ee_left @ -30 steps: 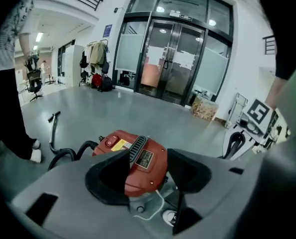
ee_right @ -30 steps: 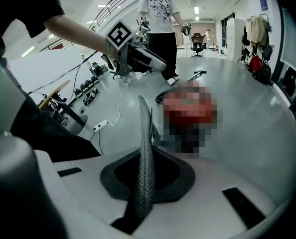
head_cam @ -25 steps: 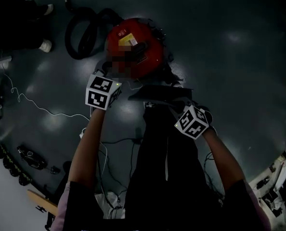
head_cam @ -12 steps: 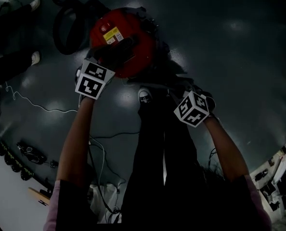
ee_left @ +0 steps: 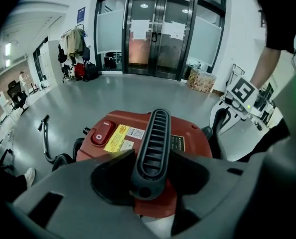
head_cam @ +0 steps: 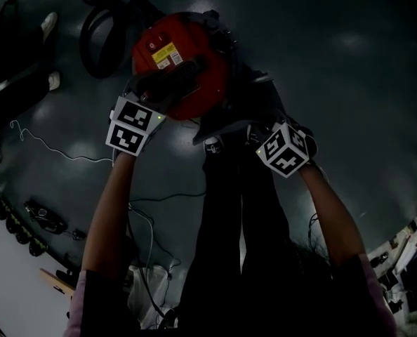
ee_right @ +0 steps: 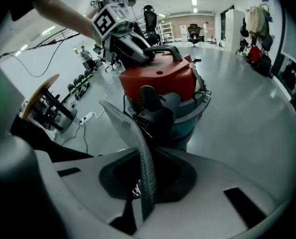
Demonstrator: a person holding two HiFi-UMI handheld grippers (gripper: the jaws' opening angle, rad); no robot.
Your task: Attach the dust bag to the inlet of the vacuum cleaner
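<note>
Right gripper (ee_right: 144,156) jaws together, pinching dust bag (ee_right: 125,126) edge-on; bag rises toward 11 o'clock. Vacuum cleaner (ee_right: 160,78) at 12 o'clock; black fitting (ee_right: 155,112), likely inlet, faces bag. Left gripper (ee_left: 150,158) jaws just closed onto handle (ee_left: 155,133), steadying.

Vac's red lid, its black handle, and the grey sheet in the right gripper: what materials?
The red lid is likely moulded plastic: smooth, slightly glossy, with rounded edges.
The black handle looks like matte plastic, with moulded ribs along its top.
The grey sheet is probably fabric, thin and bending, with a fine surface texture. Whether it is woven or nonwoven I can't tell.
</note>
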